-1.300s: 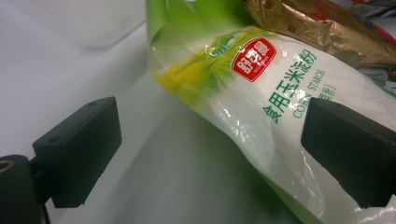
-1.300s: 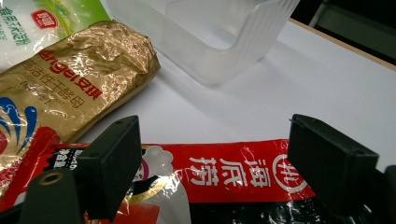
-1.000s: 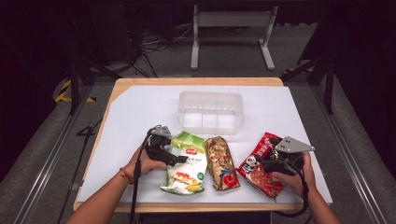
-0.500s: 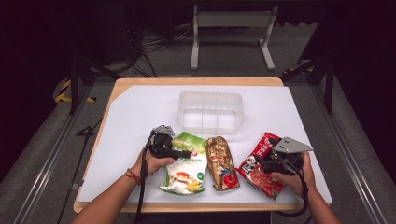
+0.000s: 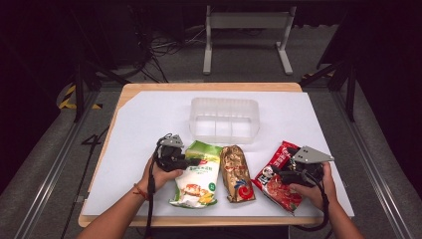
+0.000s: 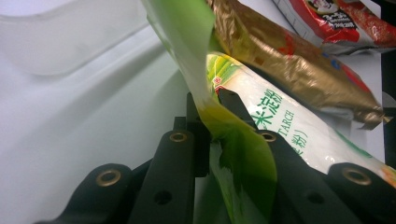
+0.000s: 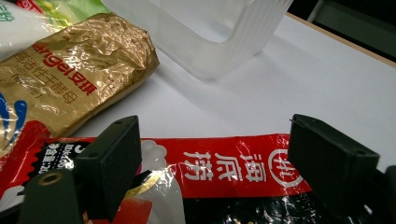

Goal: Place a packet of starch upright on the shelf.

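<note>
Table: a light wooden table [image 5: 124, 94] covered by a large white sheet [image 5: 149, 124] is seen from above
Tub: a clear, ribbed, rectangular plastic tub [image 5: 224, 118] with inner dividers is stood on the sheet towards the far side; it is taken as the landmark below
Green pouch: a green-and-white plastic pouch with a food picture [image 5: 196, 174] is laid just in front of the tub, towards its left end; its green top edge [image 6: 187, 51] is lifted and folded upwards
Gold pack: a crinkled gold foil pack [image 5: 236, 173] is laid in front of the tub's middle, just beside the green pouch on its right
Red packet: a red plastic packet with white lettering [image 5: 276, 177] is laid in front of the tub's right end and a little beyond it, apart from the gold pack
Left gripper: the black left gripper [image 5: 188, 160] is held in front of the tub's left end; its jaws have just been closing and are clenched on the green pouch's upper left edge, with the film pinched between the pads [image 6: 198, 135]
Right gripper: the black right gripper [image 7: 210, 163], topped by a grey plate, is held over the red packet in front of the tub's right end; its jaws are spread wide to either side of the packet's top strip, with no pressing on it seen
</note>
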### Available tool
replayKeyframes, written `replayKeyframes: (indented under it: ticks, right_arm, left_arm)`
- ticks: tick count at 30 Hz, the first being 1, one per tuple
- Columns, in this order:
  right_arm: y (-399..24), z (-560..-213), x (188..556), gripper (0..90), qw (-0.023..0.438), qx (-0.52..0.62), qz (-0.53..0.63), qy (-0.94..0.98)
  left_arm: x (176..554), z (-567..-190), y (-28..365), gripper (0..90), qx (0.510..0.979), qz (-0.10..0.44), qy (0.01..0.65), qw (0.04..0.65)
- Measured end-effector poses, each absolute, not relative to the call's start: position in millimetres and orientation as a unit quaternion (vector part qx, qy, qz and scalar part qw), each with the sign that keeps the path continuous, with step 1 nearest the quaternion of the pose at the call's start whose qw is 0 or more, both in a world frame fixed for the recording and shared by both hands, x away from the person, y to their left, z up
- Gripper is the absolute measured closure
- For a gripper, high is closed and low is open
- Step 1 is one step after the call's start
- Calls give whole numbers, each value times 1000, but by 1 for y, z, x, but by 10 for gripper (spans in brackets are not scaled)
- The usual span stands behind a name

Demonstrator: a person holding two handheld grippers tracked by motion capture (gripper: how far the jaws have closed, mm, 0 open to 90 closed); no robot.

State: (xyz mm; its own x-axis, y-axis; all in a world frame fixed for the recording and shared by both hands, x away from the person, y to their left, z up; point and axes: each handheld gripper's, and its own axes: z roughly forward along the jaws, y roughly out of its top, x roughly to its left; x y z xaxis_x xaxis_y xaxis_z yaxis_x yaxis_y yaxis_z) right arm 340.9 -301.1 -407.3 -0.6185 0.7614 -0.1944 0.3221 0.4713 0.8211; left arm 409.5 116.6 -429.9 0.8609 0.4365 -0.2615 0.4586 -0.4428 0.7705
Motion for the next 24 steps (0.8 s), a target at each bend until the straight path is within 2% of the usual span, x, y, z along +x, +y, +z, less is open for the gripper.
replayKeyframes:
  ticks: [11, 14, 24]
  right_arm:
    - [-302, -407, 341, 180, 282, 335, 391, 809]
    - [-302, -406, 341, 180, 282, 335, 392, 809]
    - [-303, -407, 342, 180, 282, 338, 391, 808]
  left_arm:
    - [397, -401, 134, 873, 819, 22, 262, 509]
    - [388, -387, 139, 875, 809, 46, 249, 530]
    - [381, -370, 141, 877, 798, 75, 230, 552]
